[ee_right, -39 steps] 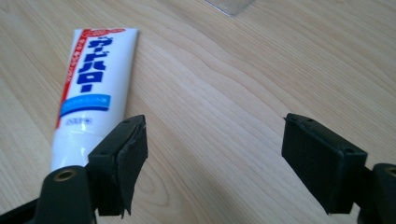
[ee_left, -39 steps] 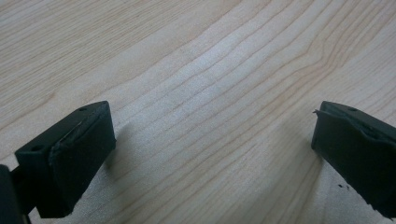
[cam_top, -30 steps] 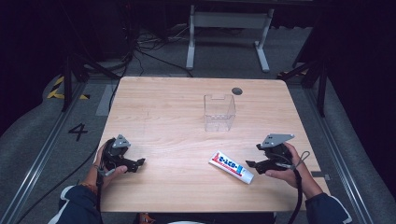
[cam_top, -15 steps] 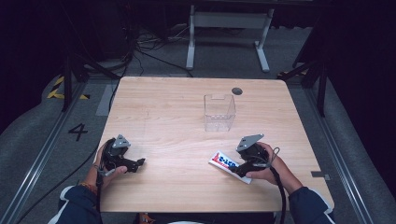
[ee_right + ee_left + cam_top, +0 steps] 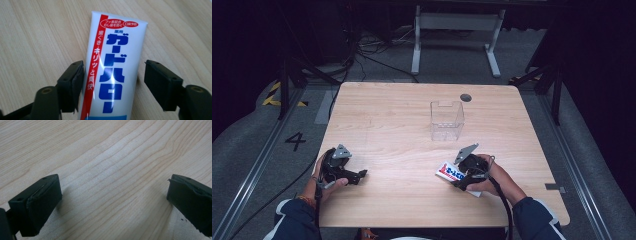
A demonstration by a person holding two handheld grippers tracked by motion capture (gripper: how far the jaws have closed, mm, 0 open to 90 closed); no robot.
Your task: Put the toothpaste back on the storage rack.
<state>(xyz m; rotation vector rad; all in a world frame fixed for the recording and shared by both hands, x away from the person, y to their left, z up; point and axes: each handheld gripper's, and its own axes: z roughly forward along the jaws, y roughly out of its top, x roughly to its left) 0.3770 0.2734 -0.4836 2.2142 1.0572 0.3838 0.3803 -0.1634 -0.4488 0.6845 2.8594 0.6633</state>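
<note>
The right gripper point(image 5: 113, 82) is closing its jaws around the toothpaste tube point(image 5: 113, 65), lying lower right of the table point(image 5: 387, 115), not yet clamping; lifting remains. The left gripper point(image 5: 112, 202) is resting released.

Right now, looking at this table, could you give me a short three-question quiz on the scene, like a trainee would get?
1. True or false: the toothpaste tube lies between the right gripper's jaws.
2. Which stands farther from the person: A) the clear plastic box, or B) the tube?
3. What lies between the left gripper's jaws?

Key:
1. True. The tube lies flat on the wooden table with one jaw at each side; the jaws have just been closing, with a gap still on one side.
2. A.
3. Bare table; the jaws stand wide apart.
</note>
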